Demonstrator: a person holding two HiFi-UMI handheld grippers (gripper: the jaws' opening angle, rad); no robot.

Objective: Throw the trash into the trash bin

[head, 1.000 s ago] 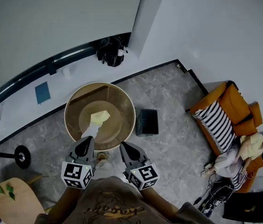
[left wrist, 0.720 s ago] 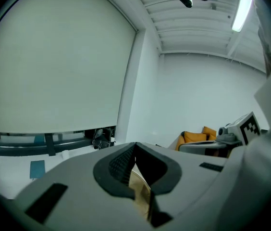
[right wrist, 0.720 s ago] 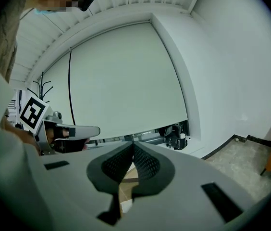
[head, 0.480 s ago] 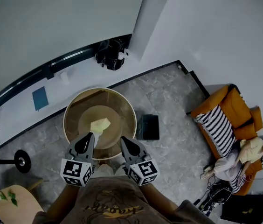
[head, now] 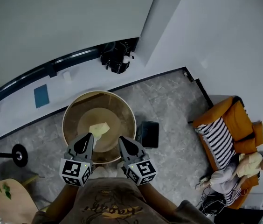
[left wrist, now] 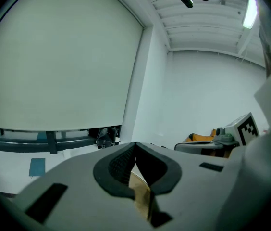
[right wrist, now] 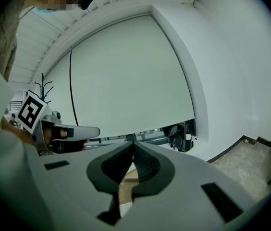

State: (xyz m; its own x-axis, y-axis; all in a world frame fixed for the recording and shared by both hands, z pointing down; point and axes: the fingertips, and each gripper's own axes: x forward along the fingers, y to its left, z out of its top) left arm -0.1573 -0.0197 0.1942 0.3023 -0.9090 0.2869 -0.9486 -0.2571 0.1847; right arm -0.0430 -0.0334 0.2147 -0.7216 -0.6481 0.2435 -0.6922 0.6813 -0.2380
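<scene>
Left gripper (head: 88, 136) fingers clamp the trash (head: 99, 129) directly above the trash bin (head: 71, 111); right gripper (head: 121, 139) fingers are closed, empty.

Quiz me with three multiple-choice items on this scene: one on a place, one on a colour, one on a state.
1. In the head view, where does the dark flat box lie relative to the trash bin?
A. to its left
B. to its right
C. inside it

2. What colour is the sofa?
A. orange
B. green
C. black

3. How do the jaws of the right tool stand?
A. wide open
B. shut on a bottle
C. shut, with nothing between them

Answers:
1. B, the box sits beside the bin's right rim.
2. A, its cushions show orange.
3. C, the right gripper view shows the jaws meeting with nothing between them.
</scene>
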